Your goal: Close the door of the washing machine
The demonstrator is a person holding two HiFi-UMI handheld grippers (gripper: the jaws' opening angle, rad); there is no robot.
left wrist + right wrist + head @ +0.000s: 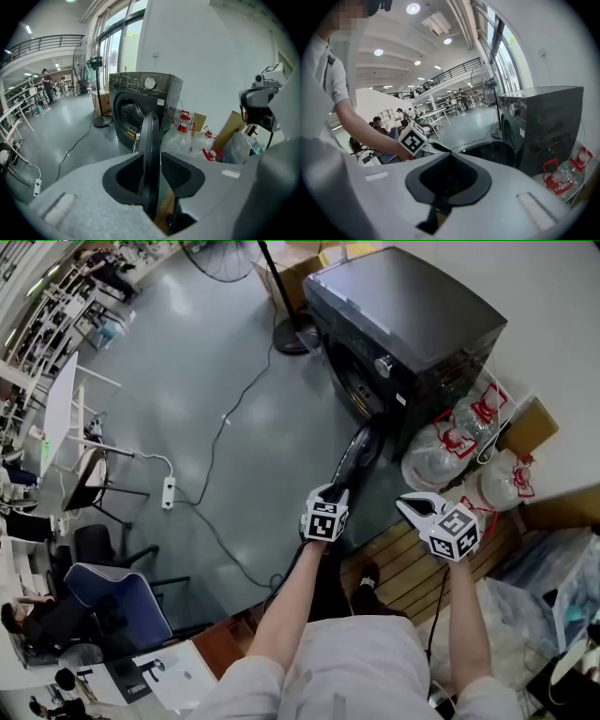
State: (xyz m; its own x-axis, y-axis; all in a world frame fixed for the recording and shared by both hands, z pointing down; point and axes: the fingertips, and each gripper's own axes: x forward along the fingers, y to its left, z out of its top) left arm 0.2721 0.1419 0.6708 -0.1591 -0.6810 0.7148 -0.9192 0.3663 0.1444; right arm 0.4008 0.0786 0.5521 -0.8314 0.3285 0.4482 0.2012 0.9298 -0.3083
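Observation:
The dark washing machine [412,324] stands at the upper right against the wall, with its round door [361,451] swung out towards me. My left gripper [334,493] is at the door's free edge. In the left gripper view the door [151,140] runs edge-on between the open jaws of my left gripper [152,164], and a thin gap shows beside the right pad [180,173]. My right gripper [407,505] hovers to the right of the door, shut and empty. In the right gripper view my right gripper [449,176] faces the machine [543,126] and the door [492,152].
Clear bags with red-handled water jugs [450,442] lie right of the machine. A wooden pallet [412,563] is under my feet. A fan stand [295,334] and cardboard boxes stand behind the machine. A cable [225,427] and a power strip [169,493] lie on the grey floor. A blue chair [103,587] stands at the lower left.

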